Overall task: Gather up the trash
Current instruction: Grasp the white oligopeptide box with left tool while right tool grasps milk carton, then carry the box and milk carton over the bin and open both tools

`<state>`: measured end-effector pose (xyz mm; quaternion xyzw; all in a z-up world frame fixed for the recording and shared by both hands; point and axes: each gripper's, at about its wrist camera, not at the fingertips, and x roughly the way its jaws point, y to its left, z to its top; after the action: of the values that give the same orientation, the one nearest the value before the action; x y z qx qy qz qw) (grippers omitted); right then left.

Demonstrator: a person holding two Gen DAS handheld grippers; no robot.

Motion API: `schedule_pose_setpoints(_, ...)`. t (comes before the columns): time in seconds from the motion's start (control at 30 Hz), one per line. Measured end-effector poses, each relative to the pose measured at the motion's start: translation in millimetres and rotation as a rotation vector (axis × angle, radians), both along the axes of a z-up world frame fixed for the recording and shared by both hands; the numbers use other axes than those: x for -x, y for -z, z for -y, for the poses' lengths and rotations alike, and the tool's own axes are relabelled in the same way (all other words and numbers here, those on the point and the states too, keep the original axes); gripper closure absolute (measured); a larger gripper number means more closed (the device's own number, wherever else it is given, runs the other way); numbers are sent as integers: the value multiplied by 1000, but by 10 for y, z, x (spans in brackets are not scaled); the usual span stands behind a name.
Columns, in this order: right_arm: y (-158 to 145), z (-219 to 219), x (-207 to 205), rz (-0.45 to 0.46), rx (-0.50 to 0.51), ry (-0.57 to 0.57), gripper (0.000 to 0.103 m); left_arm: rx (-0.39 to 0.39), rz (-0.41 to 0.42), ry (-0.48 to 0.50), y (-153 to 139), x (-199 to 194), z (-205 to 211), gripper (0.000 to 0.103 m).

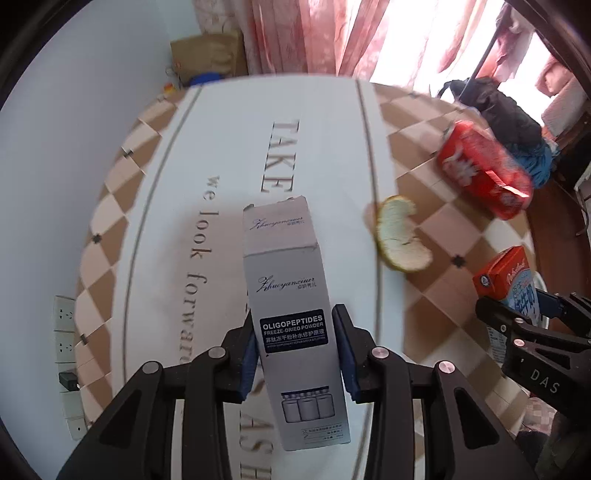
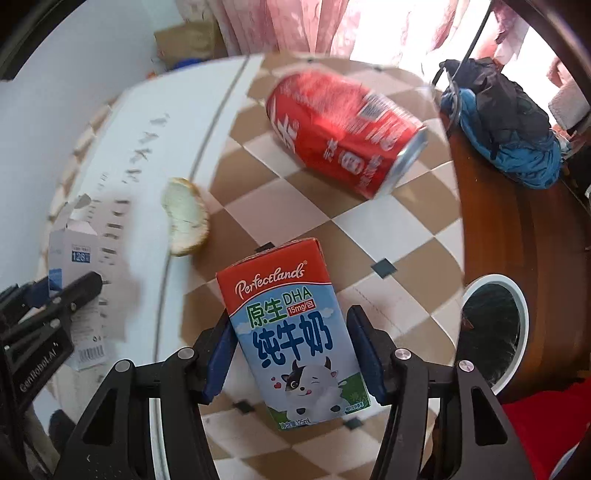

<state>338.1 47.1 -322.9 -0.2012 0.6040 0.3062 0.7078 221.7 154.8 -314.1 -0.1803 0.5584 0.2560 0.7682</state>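
My left gripper point(image 1: 297, 354) is shut on a tall grey-white box point(image 1: 288, 295) printed "OLIGOPEPTIDES", its torn top flap pointing away from me. That box point(image 2: 72, 243) and left gripper point(image 2: 74, 283) also show at the left edge of the right wrist view. A small red-and-blue milk carton point(image 2: 291, 332) with a cartoon cow sits upright between the pads of my right gripper point(image 2: 293, 350), which is shut on it. On the tablecloth a red drink can point(image 2: 343, 136) lies on its side, and a curl of orange peel point(image 2: 184, 218) lies to its left. The can point(image 1: 484, 170), peel point(image 1: 400, 236), carton point(image 1: 506, 275) and right gripper point(image 1: 517, 304) appear at the right of the left wrist view.
The round table point(image 1: 221, 129) wears a white cloth with brown-and-white checks and lettering. A white-rimmed bin point(image 2: 480, 283) stands below the table's right edge. A black and blue backpack point(image 2: 509, 122) lies beyond. Pink curtains point(image 1: 314, 33), a brown box point(image 1: 210, 48) and a power strip point(image 1: 66, 332) border the table.
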Motion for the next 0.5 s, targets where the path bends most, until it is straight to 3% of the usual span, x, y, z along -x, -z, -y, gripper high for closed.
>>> schedule_pose_setpoints(0.23, -648, 643, 152, 41, -172, 82, 42, -67, 93, 49, -619, 276, 531, 70)
schedule_pose_setpoints(0.5, -1306, 1677, 94, 97, -297, 209, 42, -89, 225, 172, -1307, 135, 1274, 70)
